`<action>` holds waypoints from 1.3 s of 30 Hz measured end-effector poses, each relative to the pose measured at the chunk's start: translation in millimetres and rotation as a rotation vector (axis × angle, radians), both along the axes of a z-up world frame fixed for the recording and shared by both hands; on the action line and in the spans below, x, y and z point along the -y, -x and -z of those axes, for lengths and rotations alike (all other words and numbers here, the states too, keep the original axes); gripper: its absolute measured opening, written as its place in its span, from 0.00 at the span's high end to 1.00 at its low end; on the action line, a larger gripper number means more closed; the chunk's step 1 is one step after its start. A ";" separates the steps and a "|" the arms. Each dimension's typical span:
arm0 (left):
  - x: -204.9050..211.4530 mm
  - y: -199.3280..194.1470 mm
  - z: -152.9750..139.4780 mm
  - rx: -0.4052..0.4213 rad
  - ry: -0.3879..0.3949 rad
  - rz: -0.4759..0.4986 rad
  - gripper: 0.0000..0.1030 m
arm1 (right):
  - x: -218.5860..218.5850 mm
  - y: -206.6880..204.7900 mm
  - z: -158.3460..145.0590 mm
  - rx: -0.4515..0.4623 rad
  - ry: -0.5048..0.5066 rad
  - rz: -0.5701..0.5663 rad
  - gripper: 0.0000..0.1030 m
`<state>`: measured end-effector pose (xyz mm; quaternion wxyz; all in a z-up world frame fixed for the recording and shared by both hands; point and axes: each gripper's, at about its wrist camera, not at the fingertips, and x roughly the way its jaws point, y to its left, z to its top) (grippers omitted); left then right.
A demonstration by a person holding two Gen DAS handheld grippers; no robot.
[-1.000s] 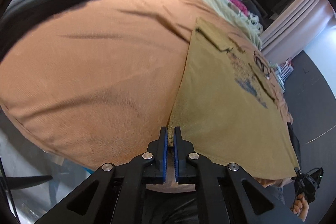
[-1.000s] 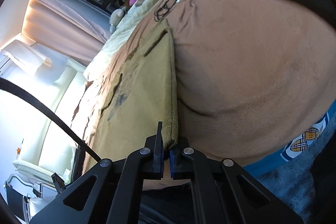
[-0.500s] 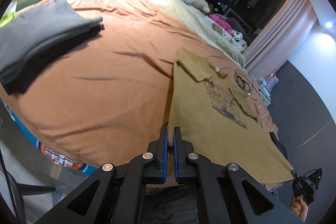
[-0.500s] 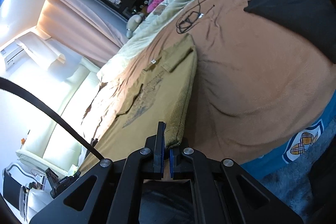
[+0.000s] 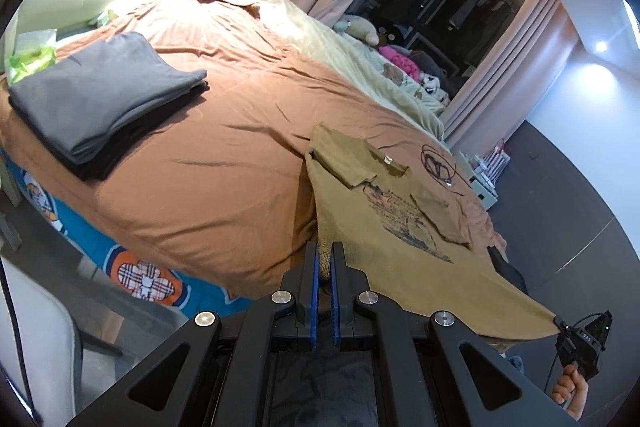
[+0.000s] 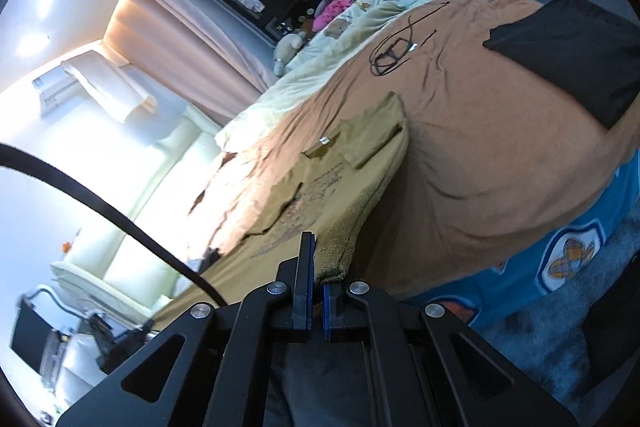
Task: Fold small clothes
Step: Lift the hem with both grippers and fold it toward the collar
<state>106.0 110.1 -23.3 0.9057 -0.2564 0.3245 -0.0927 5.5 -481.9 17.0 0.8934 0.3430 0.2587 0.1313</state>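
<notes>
An olive T-shirt (image 5: 384, 219) with a dark chest print lies face up on the brown bedspread (image 5: 224, 163), both sleeves folded inward. My left gripper (image 5: 325, 251) is shut on one bottom corner of the hem, lifted off the bed. My right gripper (image 6: 317, 267) is shut on the other bottom corner of the olive T-shirt (image 6: 340, 183). In the left wrist view the right gripper (image 5: 560, 325) shows at the far hem corner, held by a person's hand (image 5: 570, 391). The hem is stretched between the two grippers; the collar end rests on the bed.
A folded grey and black stack of clothes (image 5: 92, 99) lies on the bed's left part. A black folded garment (image 6: 568, 47) lies at the right. A coiled black cable (image 5: 436, 163) lies beyond the shirt's collar. Cream bedding and soft toys (image 5: 360, 31) line the far side. Blue patterned sheet (image 5: 132, 267) hangs below.
Both grippers have risen and pulled back from the bed with the hem corners. The lower part of the shirt has lifted, and far more of the bed and room shows.
</notes>
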 end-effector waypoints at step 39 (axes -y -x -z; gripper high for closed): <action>-1.1 -6.9 -69.9 0.124 -0.035 0.015 0.96 | 18.5 -66.7 -12.3 0.079 0.080 -0.032 1.00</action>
